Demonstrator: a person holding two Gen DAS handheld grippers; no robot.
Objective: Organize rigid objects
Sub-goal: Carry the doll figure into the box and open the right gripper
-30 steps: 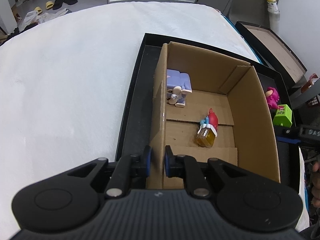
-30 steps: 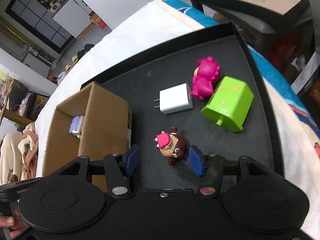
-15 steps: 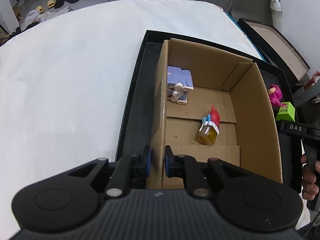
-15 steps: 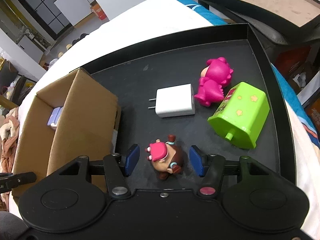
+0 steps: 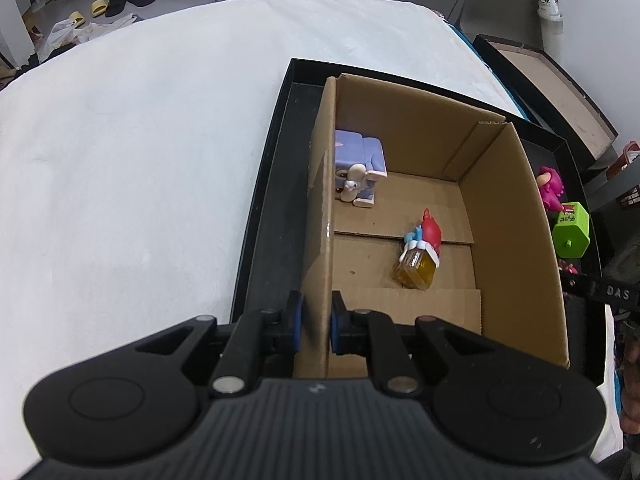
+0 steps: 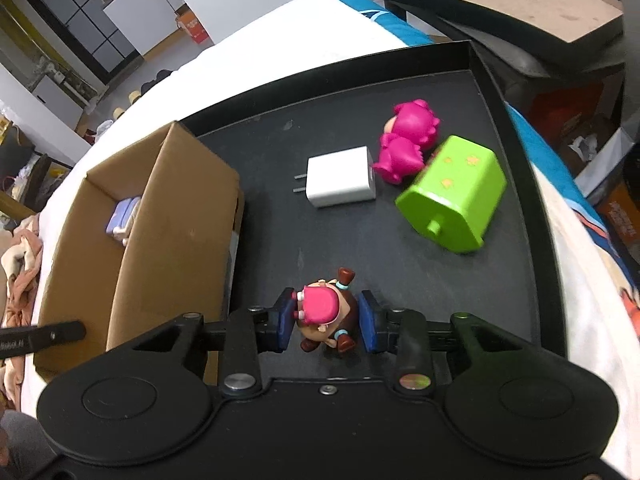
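Observation:
My left gripper (image 5: 316, 324) is shut on the near left wall of the cardboard box (image 5: 320, 208), which stands in a black tray (image 5: 264, 208). Inside the box lie a purple toy (image 5: 358, 160) and a red-capped yellow bottle (image 5: 418, 256). My right gripper (image 6: 326, 320) has its pads close on both sides of a small brown figurine with a pink cap (image 6: 326, 314) on the tray (image 6: 400, 260); the jaws look shut on it. A white charger (image 6: 340, 182), a pink figurine (image 6: 404, 140) and a green toy (image 6: 454, 194) lie further on.
The tray sits on a white cloth-covered table (image 5: 140, 140). The cardboard box (image 6: 160, 220) is left of the right gripper. Another black tray (image 6: 520, 4) stands beyond the table's far right edge. The tray rim (image 6: 544, 240) is on the right.
The right gripper moved forward over the brown figurine and its jaws narrowed from wide open to close around it. The left gripper kept its hold on the box wall.

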